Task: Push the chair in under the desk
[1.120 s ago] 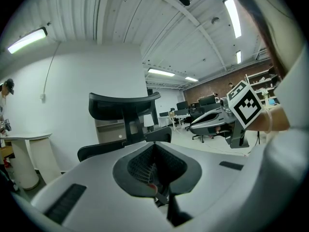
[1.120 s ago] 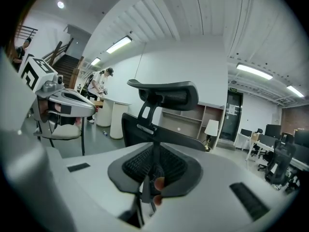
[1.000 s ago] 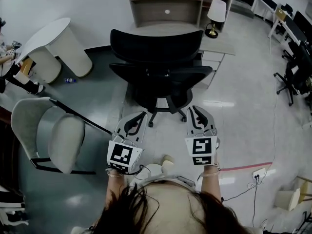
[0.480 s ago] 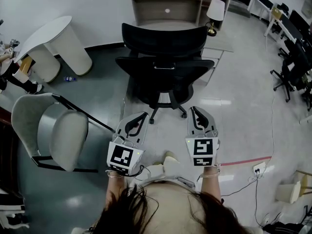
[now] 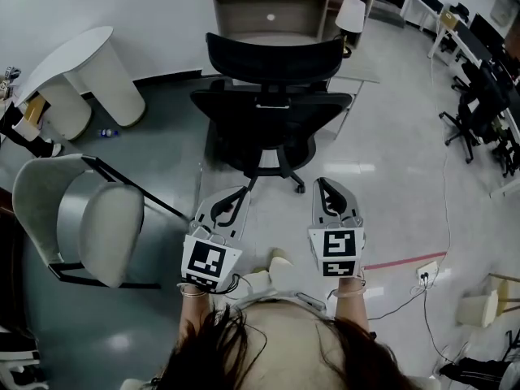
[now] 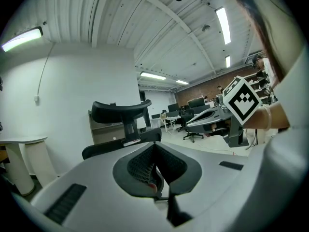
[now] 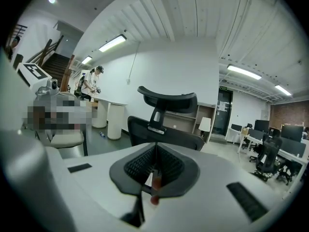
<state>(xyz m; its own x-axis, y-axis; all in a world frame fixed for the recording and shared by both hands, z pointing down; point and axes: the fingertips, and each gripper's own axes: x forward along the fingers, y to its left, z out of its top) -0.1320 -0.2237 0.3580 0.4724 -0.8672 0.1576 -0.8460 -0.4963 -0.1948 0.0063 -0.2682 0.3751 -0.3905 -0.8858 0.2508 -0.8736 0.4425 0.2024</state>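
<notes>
**Chair at the table's front edge, both tools closed and clear of it**

The black mesh office chair with a headrest point(image 5: 272, 108) stands on the pale, shiny floor point(image 5: 390, 185) at the front edge of the light wooden table point(image 5: 361, 75). Its backrest faces the person, and its wheeled base shows below the seat. How far the seat reaches under the table cannot be told. A lamp with a white shade point(image 5: 351, 15) stands near the table's right edge, beside the open shelf unit point(image 5: 284, 2) along the table's back edge.

The left tool point(image 5: 241, 191) and the right tool point(image 5: 320, 182) are held side by side, pointing at the chair's back and apart from it. The left tool's jaws are pressed together with nothing between them. The right tool's jaws have just been closing and now meet as well, also with nothing between them.

On the floor to the left stand a pale grey chair with a dark frame point(image 5: 81, 218) and a white round-topped stand point(image 5: 77, 59). A red tape line point(image 5: 402, 258) runs across the floor to the right of the right tool.
</notes>
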